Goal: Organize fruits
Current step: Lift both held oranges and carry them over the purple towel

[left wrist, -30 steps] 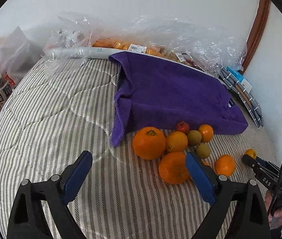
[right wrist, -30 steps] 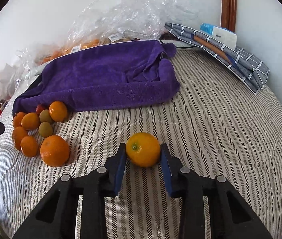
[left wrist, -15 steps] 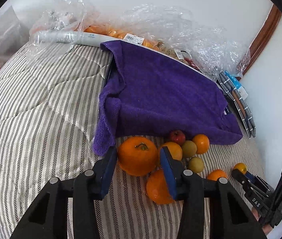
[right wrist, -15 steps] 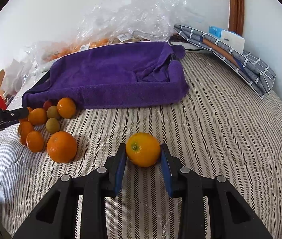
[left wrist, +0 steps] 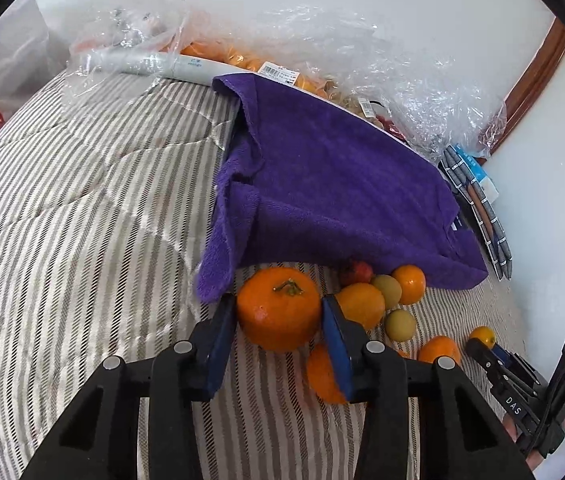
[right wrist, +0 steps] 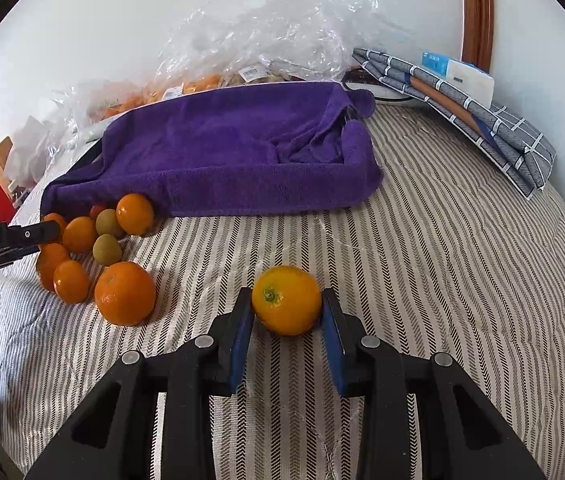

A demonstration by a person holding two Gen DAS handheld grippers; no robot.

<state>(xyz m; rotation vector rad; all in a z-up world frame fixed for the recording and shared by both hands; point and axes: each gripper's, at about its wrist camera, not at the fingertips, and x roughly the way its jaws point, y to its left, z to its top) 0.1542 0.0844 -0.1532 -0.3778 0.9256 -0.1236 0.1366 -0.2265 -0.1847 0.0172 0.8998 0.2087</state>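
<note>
The left gripper (left wrist: 279, 316) pinches the big orange (left wrist: 278, 307) at the fruit pile (right wrist: 94, 246) and should lift straight up to avoid its neighbours, while the right gripper (right wrist: 287, 312) clamps a small orange (right wrist: 286, 300) above the striped quilt (right wrist: 442, 248), near the purple towel (right wrist: 234, 152) and white wall (right wrist: 122, 20).

Purple towel (right wrist: 238, 152), plastic bags (left wrist: 382, 60), striped quilt (right wrist: 442, 260).

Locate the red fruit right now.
Left wrist view: the red fruit sits at the purple towel's front edge, behind the orange-and-green pile, right of the big orange.
</note>
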